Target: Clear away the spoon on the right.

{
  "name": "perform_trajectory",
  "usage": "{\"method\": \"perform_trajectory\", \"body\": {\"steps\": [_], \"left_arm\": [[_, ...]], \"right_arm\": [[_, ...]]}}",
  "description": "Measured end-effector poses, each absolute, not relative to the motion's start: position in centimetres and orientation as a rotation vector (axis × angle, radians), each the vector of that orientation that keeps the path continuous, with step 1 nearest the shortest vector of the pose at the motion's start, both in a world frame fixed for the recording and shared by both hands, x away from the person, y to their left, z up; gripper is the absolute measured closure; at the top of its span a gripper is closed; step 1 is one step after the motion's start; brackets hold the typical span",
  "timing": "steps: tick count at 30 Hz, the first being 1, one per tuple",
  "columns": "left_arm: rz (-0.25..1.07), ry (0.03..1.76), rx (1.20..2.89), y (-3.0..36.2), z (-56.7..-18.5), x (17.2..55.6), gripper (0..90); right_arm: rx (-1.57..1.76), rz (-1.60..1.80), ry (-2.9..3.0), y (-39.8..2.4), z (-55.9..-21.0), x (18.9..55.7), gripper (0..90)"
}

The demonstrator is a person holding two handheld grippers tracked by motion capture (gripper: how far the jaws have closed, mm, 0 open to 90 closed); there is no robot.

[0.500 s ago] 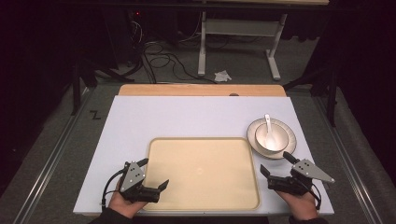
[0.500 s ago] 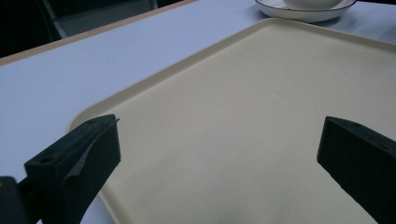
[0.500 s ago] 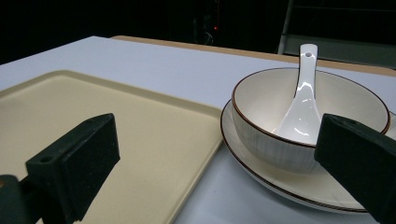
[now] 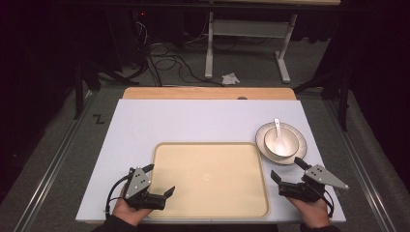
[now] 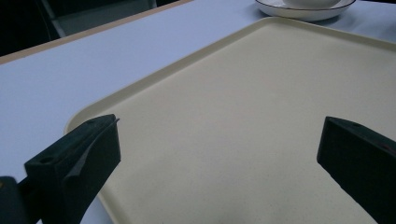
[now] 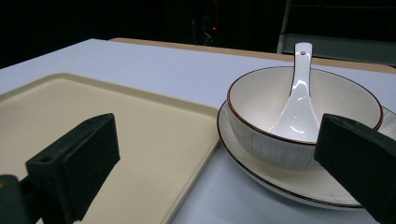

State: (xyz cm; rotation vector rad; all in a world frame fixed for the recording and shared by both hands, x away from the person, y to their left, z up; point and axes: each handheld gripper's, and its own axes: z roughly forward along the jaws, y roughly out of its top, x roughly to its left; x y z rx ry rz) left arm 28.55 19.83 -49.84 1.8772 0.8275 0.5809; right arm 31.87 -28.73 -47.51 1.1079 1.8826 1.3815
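A cream tray (image 4: 211,180) lies on the white table top near the front edge, with nothing on it. To its right stands a white bowl (image 4: 280,142) on a plate (image 4: 298,153), a white spoon (image 4: 278,129) resting in the bowl. My left gripper (image 4: 158,180) is held open over the tray's (image 5: 261,116) front left corner. My right gripper (image 4: 286,170) is open just right of the tray, its jaws pointing at the bowl (image 6: 303,116), plate (image 6: 261,177) and spoon (image 6: 295,100). Both grippers hold nothing.
The white table top (image 4: 193,121) stretches bare behind the tray, with a wooden strip (image 4: 208,93) along its far edge. Beyond it are cables and a table frame (image 4: 246,43) on the dark floor.
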Motion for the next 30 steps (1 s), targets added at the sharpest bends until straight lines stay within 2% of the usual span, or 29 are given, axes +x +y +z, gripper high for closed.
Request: {"method": "perform_trajectory", "body": {"steps": [20,25,30], "left_arm": [[0.58,0.832,1.873,19.9,-49.8,28.51,0.2],[0.581,0.832,1.873,19.93,-49.78,28.52,0.2],[0.579,0.828,1.87,19.92,-49.75,28.46,0.2]], "right_arm": [[1.096,1.394,1.867,-28.78,-47.43,31.78,1.7],[1.094,1.406,1.853,-28.86,-47.26,31.69,5.4],[1.075,1.403,1.852,-28.71,-47.09,31.47,13.9]]}}
